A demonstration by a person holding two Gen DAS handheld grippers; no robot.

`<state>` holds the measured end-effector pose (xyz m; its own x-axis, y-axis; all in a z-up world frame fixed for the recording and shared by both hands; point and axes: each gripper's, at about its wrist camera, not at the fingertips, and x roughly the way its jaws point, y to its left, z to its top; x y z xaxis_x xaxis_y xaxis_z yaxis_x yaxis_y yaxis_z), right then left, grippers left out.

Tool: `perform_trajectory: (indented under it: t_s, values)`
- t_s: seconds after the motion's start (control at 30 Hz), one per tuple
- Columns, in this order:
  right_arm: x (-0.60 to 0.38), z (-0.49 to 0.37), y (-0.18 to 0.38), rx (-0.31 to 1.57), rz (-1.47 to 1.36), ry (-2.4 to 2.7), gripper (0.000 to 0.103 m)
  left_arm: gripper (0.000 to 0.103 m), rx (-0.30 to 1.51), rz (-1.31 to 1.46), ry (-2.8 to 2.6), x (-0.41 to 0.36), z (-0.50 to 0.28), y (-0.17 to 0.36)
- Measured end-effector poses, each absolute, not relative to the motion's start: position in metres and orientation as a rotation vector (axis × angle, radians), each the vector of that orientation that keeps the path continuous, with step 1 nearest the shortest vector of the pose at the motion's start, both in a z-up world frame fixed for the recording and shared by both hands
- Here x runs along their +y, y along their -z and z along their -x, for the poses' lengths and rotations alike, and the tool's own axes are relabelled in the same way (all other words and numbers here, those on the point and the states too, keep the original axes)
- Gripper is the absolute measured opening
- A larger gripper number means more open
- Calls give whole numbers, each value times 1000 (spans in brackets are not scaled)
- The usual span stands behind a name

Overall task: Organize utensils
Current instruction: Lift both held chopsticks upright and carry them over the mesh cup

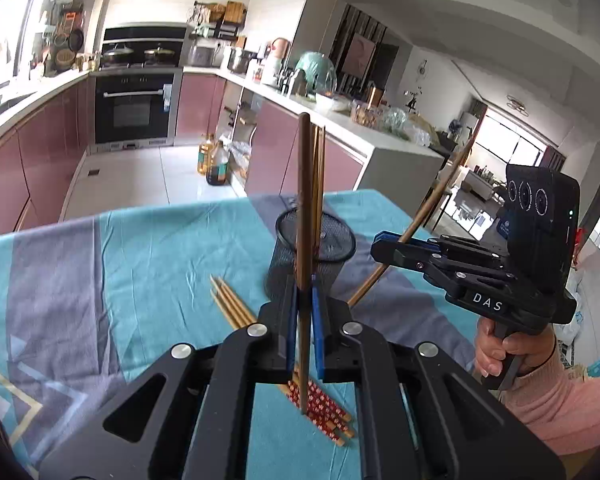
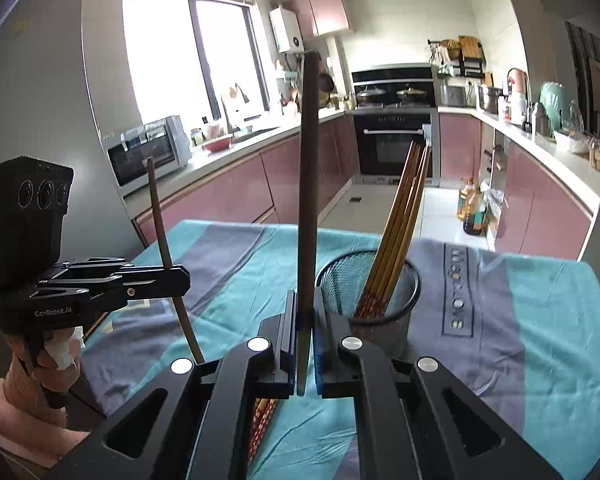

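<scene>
Left wrist view: two chopsticks held, holder waiting

Each hand's claw is clenched on one chopstick. The left gripper holds its chopstick upright, just in front of the mesh holder. The right gripper pinches a second chopstick just beside the holder, which already contains several chopsticks. More loose chopsticks lie on the tablecloth near the holder. Loading seems underway; next, each tip probably needs lowering over the holder's rim before release.
</scene>
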<state>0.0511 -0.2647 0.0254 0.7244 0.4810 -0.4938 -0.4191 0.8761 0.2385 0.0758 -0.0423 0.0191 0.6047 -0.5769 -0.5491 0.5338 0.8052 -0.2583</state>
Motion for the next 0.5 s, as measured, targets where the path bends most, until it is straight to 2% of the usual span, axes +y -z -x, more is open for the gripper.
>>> perform_trajectory:
  t_s: [0.5]
  values:
    - [-277,-58,-62,478,-111,-484,6,7,556,135,642,-46,-97,-66]
